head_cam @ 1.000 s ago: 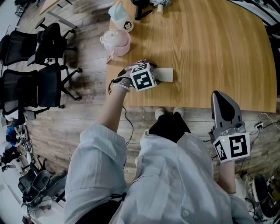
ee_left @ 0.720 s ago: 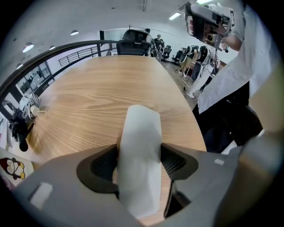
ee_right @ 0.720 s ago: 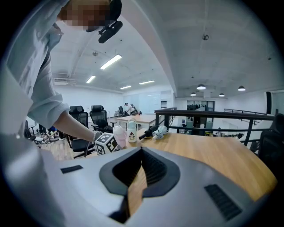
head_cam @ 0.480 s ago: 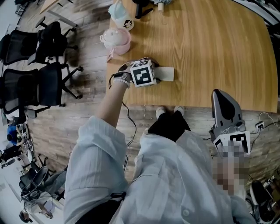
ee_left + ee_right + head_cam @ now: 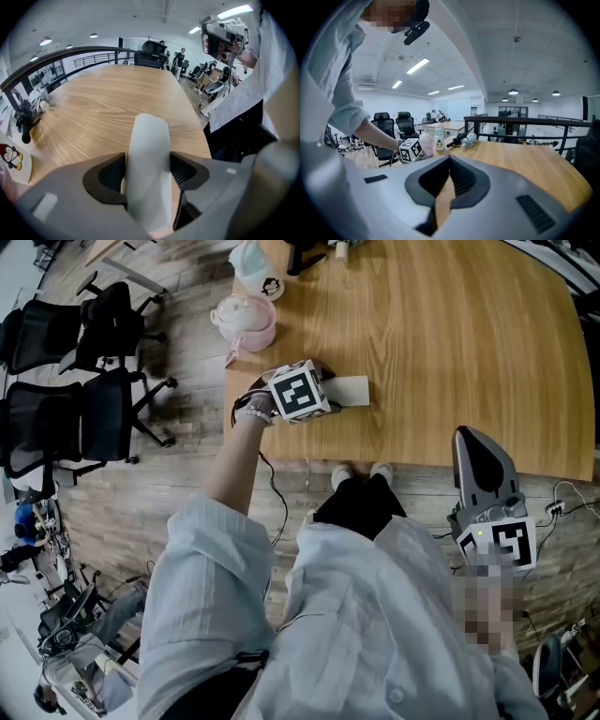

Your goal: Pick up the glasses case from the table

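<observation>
Nearest the person, at about 4 o'clock in the head view, the right gripper [image 5: 475, 448] hangs off the near edge of the light-brown wooden table [image 5: 450, 343]; its own view shows its jaws pressed together on nothing. Further out, at 11 o'clock, the left gripper [image 5: 323, 396] reaches over the table's near-left corner and is clamped on the pale grey oblong glasses case [image 5: 349, 391], both black pads touching its flanks. The case's long axis runs from 9 to 3 o'clock in the head view, in line with the jaws, its free end pointing away from the gripper. Whether it has cleared the wood I cannot tell; a straight lift by the left hand looks sufficient. Beyond, at 11 o'clock, stands a pink lidded pot [image 5: 246, 321].
</observation>
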`<state>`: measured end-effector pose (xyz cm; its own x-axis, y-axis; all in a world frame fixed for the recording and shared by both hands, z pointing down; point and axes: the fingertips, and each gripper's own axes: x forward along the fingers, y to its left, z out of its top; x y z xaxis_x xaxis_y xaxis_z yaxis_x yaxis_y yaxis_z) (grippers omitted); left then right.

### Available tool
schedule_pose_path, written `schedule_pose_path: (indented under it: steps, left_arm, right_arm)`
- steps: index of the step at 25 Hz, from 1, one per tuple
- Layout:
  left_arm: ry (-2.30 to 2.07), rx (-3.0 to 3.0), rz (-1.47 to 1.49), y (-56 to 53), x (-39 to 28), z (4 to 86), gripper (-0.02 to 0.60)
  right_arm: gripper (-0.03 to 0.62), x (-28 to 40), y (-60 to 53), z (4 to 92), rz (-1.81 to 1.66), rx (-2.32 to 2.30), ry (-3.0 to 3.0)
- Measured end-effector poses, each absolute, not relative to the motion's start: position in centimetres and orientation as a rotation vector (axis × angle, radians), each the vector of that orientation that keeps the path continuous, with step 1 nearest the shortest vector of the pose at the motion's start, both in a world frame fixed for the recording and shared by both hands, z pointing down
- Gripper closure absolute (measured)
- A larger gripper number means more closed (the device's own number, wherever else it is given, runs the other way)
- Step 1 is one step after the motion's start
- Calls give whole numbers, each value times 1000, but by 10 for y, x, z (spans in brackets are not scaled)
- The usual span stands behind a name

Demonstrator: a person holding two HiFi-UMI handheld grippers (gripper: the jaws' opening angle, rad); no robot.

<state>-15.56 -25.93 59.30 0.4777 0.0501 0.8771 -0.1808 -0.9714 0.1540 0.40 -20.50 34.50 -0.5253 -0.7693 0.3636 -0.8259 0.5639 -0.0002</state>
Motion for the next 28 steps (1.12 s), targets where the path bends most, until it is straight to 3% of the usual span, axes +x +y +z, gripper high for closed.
schedule_pose_path:
  steps: [28]
  left_arm:
    - [-283,2685,1375,-274,-111,471,285]
  right_arm:
    - [594,32,-225,305,104,1326,-2625]
